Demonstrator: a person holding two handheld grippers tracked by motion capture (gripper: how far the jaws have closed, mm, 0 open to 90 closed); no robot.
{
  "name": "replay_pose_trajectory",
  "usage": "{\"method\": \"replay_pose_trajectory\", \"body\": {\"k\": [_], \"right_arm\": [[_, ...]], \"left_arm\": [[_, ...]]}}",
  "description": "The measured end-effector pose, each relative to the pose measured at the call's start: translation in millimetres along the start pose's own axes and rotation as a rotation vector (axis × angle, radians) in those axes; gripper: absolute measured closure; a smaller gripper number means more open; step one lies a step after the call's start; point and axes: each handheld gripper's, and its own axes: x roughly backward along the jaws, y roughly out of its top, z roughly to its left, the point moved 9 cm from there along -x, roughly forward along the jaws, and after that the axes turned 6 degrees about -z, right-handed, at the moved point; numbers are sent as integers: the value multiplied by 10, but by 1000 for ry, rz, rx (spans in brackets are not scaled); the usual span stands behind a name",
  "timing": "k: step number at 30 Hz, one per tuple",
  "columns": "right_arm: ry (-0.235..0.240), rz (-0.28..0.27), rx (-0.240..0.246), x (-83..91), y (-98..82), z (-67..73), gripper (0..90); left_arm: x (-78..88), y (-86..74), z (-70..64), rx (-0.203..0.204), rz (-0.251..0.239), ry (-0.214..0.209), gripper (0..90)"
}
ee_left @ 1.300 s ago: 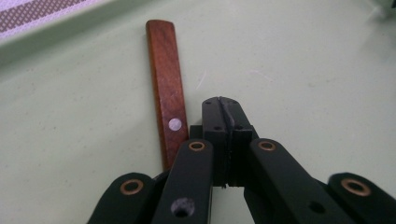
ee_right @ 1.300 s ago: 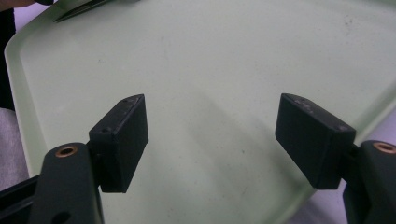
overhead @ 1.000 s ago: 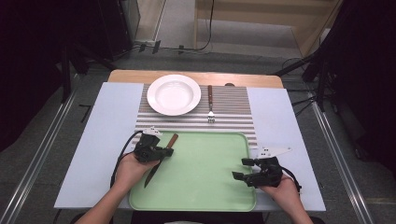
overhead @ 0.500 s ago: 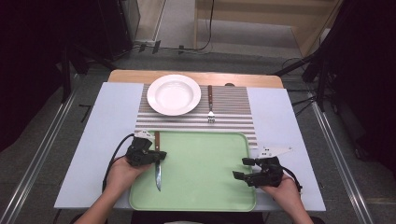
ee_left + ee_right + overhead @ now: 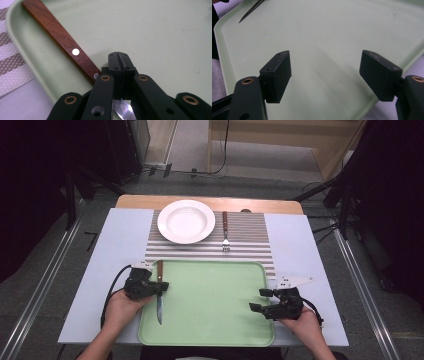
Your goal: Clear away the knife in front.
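A knife with a brown wooden handle [image 5: 160,270] and a steel blade [image 5: 159,308] lies lengthwise over the left edge of the green tray [image 5: 215,320], blade toward the person. My left gripper [image 5: 159,287] is shut on it where handle meets blade. In the left gripper view its jaws [image 5: 119,56] are pressed together, the handle [image 5: 62,37] runs up to the left, and a bit of blade [image 5: 122,110] shows below. My right gripper [image 5: 259,300] hangs open over the tray's right part, nothing between its fingers [image 5: 327,72]; the knife tip [image 5: 249,11] shows far off.
A white plate [image 5: 186,221] and a fork [image 5: 225,231] lie on the striped placemat [image 5: 250,245] beyond the tray. A pale blue sheet [image 5: 115,255] covers the table to both sides. The tray's inside [image 5: 324,32] is bare.
My left gripper has carried the knife leftward to the tray's left edge, and the knife has turned from slanted to lengthwise with the blade toward the person. The right gripper has stayed put.
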Motion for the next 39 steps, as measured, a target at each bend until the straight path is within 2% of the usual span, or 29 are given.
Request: {"method": "replay_pose_trajectory", "body": {"k": [5, 9, 11, 13, 15, 18, 19, 20, 22, 24, 27, 31, 33, 39], "right_arm": [[17, 1, -11, -5, 12, 9, 245], [50, -24, -33, -4, 74, 33, 243], [46, -26, -33, -2, 77, 33, 245], [33, -17, -38, -4, 57, 38, 246], [27, -9, -42, 0, 41, 49, 248], [22, -14, -35, 6, 46, 60, 248], [18, -26, -25, 19, 69, 64, 248], [18, -35, -22, 19, 84, 60, 248], [16, -41, -24, 19, 95, 53, 247], [23, -45, -36, 14, 105, 41, 247], [32, -44, -21, 6, 103, 45, 248], [43, -64, -17, 11, 134, 63, 248], [44, -69, -21, 12, 148, 68, 247], [45, -47, -30, -20, 145, 59, 247]], "left_arm": [[69, -27, 87, 10, -13, 23, 892], [92, -47, 106, 7, -16, 2, 892], [93, -47, 104, 2, -13, 8, 892], [80, -29, 88, -8, -21, 18, 841], [76, -21, 86, -21, -20, 22, 834], [81, -24, 82, 2, -30, -29, 793], [85, -27, 47, -10, -36, -45, 721], [85, -27, 47, -10, -36, -45, 685], [97, -22, 12, -24, -36, -58, 658], [116, -6, -41, -45, -49, -85, 581], [169, 39, -105, -77, -105, -101, 449], [225, 71, -183, -74, -138, -145, 382], [245, 72, -203, -67, -141, -156, 381], [278, 90, -213, -62, -163, -151, 318]]}}
